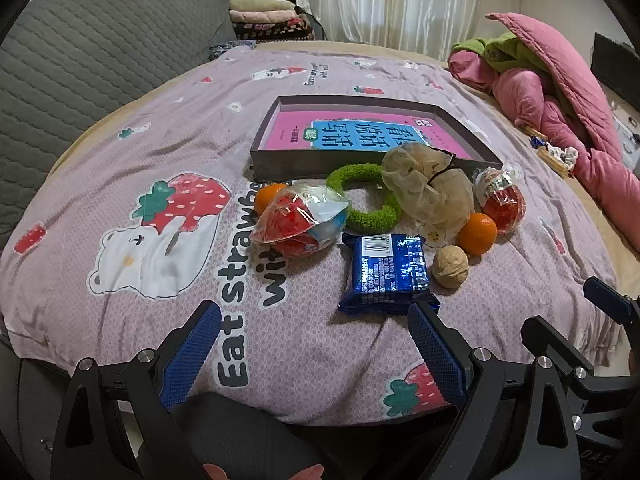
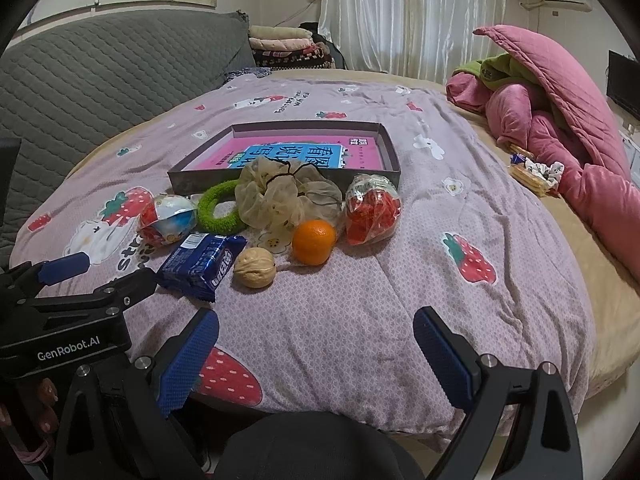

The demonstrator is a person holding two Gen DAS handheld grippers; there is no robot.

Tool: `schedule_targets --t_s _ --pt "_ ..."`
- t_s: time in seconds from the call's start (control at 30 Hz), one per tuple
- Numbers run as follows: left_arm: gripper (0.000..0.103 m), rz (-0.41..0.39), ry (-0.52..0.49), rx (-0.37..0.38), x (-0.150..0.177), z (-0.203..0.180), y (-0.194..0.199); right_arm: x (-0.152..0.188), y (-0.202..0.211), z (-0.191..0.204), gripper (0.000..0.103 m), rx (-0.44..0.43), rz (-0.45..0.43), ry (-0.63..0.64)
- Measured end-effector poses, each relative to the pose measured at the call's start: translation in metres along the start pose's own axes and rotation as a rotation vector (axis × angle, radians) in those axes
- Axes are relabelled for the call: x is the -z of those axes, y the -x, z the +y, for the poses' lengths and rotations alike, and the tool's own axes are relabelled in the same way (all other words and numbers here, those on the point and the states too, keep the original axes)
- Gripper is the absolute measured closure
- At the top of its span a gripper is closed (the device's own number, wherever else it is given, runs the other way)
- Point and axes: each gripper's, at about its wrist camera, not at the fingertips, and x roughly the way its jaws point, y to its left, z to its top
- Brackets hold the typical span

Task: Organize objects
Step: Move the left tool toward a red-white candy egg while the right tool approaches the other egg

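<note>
While both tools hang over the near edge of the bed [image 1: 120, 184], the left hand-held gripper [image 1: 314, 346] and the right hand-held gripper [image 2: 316, 354] stand with jaws spread wide and nothing between them, each tilted down toward a cluster of small things on the lilac strawberry-print quilt [image 2: 400, 280]. Behind the cluster lies a shallow dark box [image 1: 276, 160] with a pink and blue book [image 1: 360, 136] flat inside it; its near wall hides the book's lower edge. Just in front of the box sit a green fuzzy ring [image 1: 374, 216] and a beige mesh scrunchie [image 1: 432, 188], which overlaps the ring's right side and the box rim. A blue snack packet [image 1: 386, 276] lies nearest the left tool, its print too small to read, with a walnut [image 1: 451, 267] just beside it and an orange [image 1: 477, 234] close behind the walnut. Two clear wrapped bundles with red contents flank the group, one on the left [image 1: 298, 220] and one on the right [image 1: 502, 200]; what is inside them cannot be made out through the crinkled film. A second orange [image 1: 267, 197] shows only partly behind the left bundle in the left wrist view. At the far right a heap of pink bedding [image 2: 560, 128] lies well apart, with some small items beside it that I cannot identify
</note>
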Motion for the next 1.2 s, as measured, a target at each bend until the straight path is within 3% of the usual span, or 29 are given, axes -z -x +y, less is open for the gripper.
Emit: schedule_targets --t_s 0.53,1.2 --pt "0.008 0.002 0.007 0.024 -0.002 0.006 -0.009 0.001 -0.014 -0.004 0.005 -0.019 0.018 -0.019" --pt "0.008 0.001 0.050 0.030 -0.021 0.027 -0.039 -0.005 -0.045 -0.031 0.005 -0.080 0.093 -0.141"
